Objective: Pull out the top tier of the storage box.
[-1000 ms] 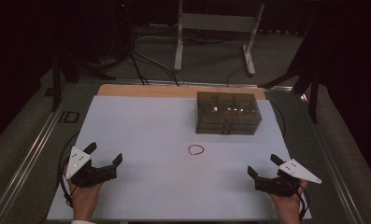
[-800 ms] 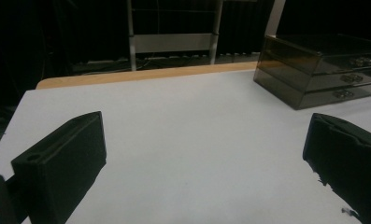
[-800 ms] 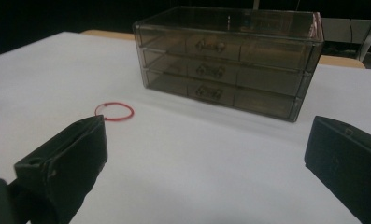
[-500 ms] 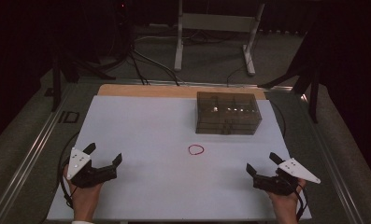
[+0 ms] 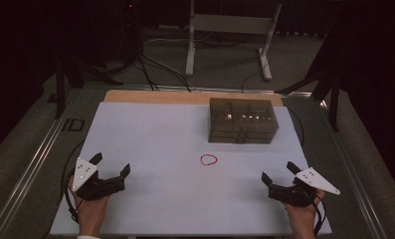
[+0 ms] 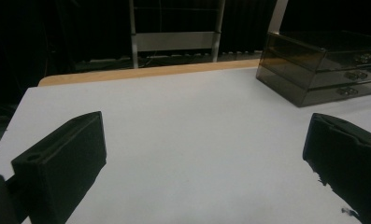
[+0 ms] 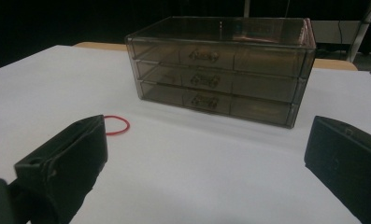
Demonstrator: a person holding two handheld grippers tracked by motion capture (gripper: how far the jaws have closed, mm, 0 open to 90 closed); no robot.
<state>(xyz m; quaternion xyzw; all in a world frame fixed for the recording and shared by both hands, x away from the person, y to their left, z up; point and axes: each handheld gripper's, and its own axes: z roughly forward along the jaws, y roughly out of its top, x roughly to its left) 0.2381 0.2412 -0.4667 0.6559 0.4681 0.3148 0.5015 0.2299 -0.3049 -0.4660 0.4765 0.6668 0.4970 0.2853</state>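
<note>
The left gripper [image 5: 111,166] rests near the table's [image 5: 150,134] front left corner, jaws spread wide and holding nothing. Near the middle, a red rubber band [image 5: 208,160] lies flat just in front of the smoked drawer box [image 5: 242,120]; it looks light, thin and limp, so pinching one side of the loop low against the table seems best. The right gripper [image 5: 280,172] sits at the front right, also wide apart and empty.

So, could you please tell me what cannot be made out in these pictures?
- Drawer box contents: dark tinted walls hide them in the right gripper view; too small in the high view.
- Drawer box right end: cut off by the frame edge in the left gripper view.
- Red rubber band: partly hidden behind a jaw in the right gripper view.
</note>
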